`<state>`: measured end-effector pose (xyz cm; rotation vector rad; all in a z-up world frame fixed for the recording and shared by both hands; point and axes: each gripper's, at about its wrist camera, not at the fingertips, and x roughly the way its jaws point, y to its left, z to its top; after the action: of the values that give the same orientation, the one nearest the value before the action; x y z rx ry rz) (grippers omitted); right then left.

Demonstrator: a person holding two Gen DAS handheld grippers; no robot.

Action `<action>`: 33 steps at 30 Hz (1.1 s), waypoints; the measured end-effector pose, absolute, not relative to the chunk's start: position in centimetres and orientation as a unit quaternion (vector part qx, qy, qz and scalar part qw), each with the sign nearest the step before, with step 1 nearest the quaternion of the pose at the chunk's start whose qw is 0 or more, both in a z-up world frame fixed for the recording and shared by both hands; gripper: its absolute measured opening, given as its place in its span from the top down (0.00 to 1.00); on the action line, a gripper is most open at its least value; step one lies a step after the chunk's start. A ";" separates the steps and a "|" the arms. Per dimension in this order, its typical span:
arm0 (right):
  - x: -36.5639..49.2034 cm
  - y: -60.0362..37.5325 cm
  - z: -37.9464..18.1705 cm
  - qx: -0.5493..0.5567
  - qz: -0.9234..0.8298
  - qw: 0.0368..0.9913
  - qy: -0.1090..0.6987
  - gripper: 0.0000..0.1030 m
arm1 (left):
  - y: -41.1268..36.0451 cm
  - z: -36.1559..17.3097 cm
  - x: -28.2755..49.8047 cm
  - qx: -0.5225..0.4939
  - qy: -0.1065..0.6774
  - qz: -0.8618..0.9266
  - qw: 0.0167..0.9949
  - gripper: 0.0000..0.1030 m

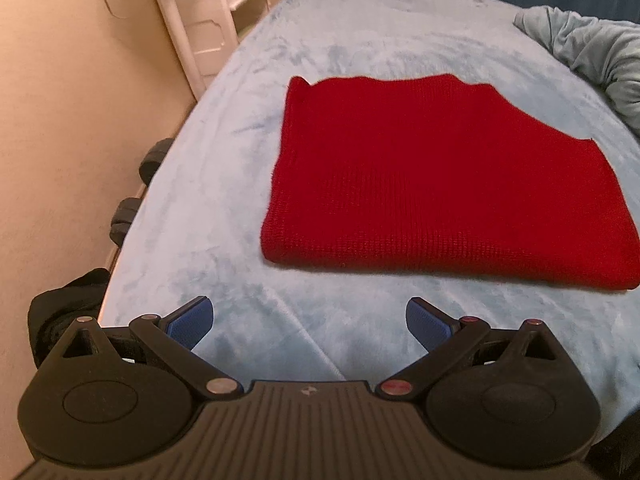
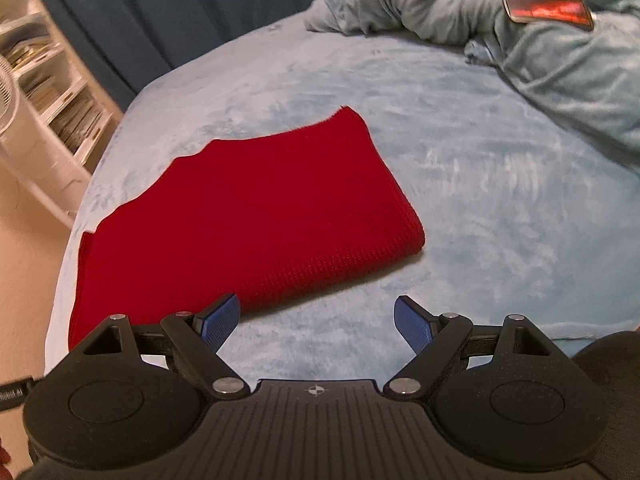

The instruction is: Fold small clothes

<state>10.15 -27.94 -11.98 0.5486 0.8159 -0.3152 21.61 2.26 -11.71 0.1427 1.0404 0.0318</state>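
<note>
A red knit (image 1: 436, 176) is seen lying folded flat on a bed (image 1: 240, 168) covered in pale blue plush. Its thick folded edge is turned toward the cameras, and a stepped, uneven edge is shown on the far side.

The left tongs (image 1: 310, 326) are held wide open above bare plush, just short of the knit's near left corner; nothing is gripped and the cloth is not touched. Blue ribbed pads (image 1: 192, 322) are seen on the fingers.

The right tongs (image 2: 318, 324) are likewise spread wide and empty. Their left pad (image 2: 220, 322) is seen over the knit's near edge, though contact cannot be told; the right pad is held over bare plush. In this view the knit (image 2: 248, 216) is laid to the left of centre.

A crumpled grey-green blanket (image 2: 540, 40) is piled at the far right of the bed, well apart from the knit, with a reddish rectangular patch (image 2: 548, 10) on it. A white shelf unit (image 2: 44, 120) is stood beside the bed, and a dark curtain (image 2: 140, 12) is hung behind.
</note>
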 end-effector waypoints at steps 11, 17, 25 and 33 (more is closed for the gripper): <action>14.2 -32.5 -17.8 0.390 -0.199 0.802 0.406 0.16 | 2.3 -14.6 25.3 0.072 0.517 0.023 0.853 0.00; 15.2 -35.0 -22.4 0.514 -0.240 0.734 0.374 0.13 | 5.8 -17.2 27.7 0.046 0.516 0.059 0.853 0.00; 16.3 -37.0 -23.4 0.573 -0.206 0.738 0.289 0.79 | 12.9 -21.0 30.2 0.002 0.550 0.143 0.823 0.00; 18.2 -36.6 -23.0 0.492 -0.240 0.763 0.344 0.82 | 15.2 -21.8 29.9 -0.045 0.511 0.125 0.849 0.00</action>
<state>18.16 -36.57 -22.98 1.0692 0.7475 -0.5218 29.91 15.17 -21.76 -0.0939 1.0767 0.2639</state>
